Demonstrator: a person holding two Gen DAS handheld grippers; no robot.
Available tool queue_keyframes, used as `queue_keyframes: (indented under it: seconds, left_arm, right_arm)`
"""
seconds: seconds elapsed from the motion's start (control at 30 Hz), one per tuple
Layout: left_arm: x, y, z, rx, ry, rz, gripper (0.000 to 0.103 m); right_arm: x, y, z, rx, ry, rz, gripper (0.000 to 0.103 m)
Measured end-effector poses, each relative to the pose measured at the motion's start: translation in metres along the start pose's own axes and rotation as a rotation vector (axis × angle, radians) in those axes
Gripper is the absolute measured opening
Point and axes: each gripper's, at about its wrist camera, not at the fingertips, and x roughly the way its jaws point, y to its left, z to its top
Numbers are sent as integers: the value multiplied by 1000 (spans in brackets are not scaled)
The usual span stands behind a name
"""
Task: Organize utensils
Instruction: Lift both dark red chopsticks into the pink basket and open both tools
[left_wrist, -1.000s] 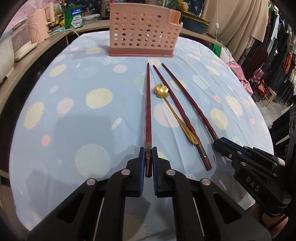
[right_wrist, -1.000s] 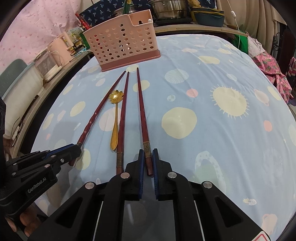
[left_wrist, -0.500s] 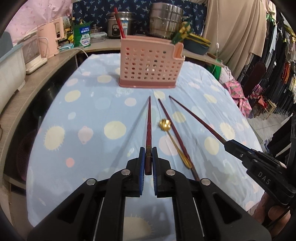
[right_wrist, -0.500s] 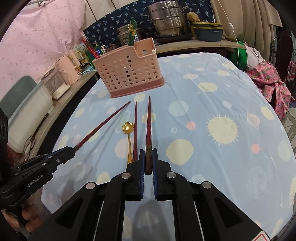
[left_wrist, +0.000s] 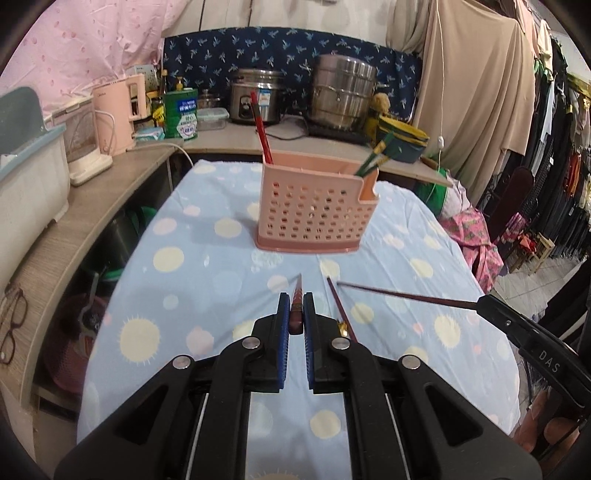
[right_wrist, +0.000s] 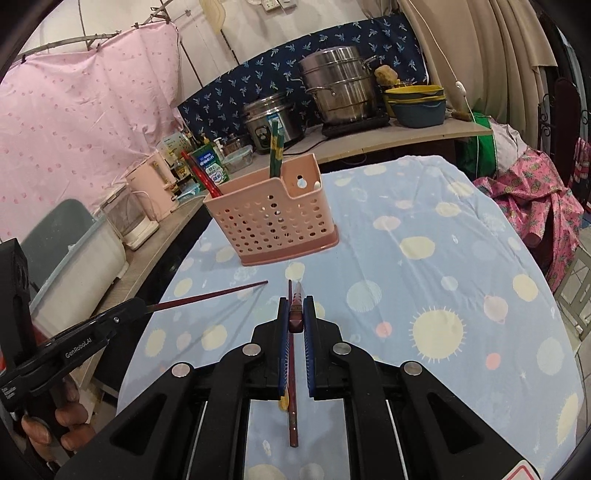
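Above a table draped in a pale blue cloth (left_wrist: 207, 258) printed with cream dots and suns, two hand-held grippers each hold a dark red chopstick clear of the surface. The left gripper (left_wrist: 296, 314) has its blue-padded jaws clamped on the butt end of one chopstick (left_wrist: 297, 295), whose tip points ahead toward a pink perforated utensil caddy (left_wrist: 317, 210) standing upright at the far end of the table. The right gripper (right_wrist: 296, 314) is likewise closed tight on the end of a second chopstick (right_wrist: 297, 295), also aimed toward the caddy. In the left wrist view, the right gripper's black body enters from the right edge with its chopstick slanting leftward in the air; in the right wrist view, the left gripper comes in from the lower left, a hand (right_wrist: 59, 428) wrapped around its handle. A third dark red chopstick (right_wrist: 291, 406) lies flat on the cloth beneath the right gripper, and a gold-coloured spoon (right_wrist: 283, 402) lies just beside it, mostly hidden by the jaws. The caddy already holds red chopsticks (left_wrist: 262, 133) in its left end and green ones (left_wrist: 373, 158) at its right end. Behind the table, a counter carries a rice cooker (left_wrist: 256, 98), a steel steamer pot (left_wrist: 341, 98) and a pink kettle (left_wrist: 118, 114).
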Motion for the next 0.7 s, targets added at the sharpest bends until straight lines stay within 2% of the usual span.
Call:
queue_keyframes:
  seconds: [0.33, 0.7]
  left_arm:
    - [-6, 0, 49, -2, -88, 12, 7]
    - [-18, -2, 116, -8, -198, -24, 7]
  right_arm:
    - [-11, 9, 47, -23, -114, 21, 7]
    - [-21, 17, 108, -17, -253, 40, 7]
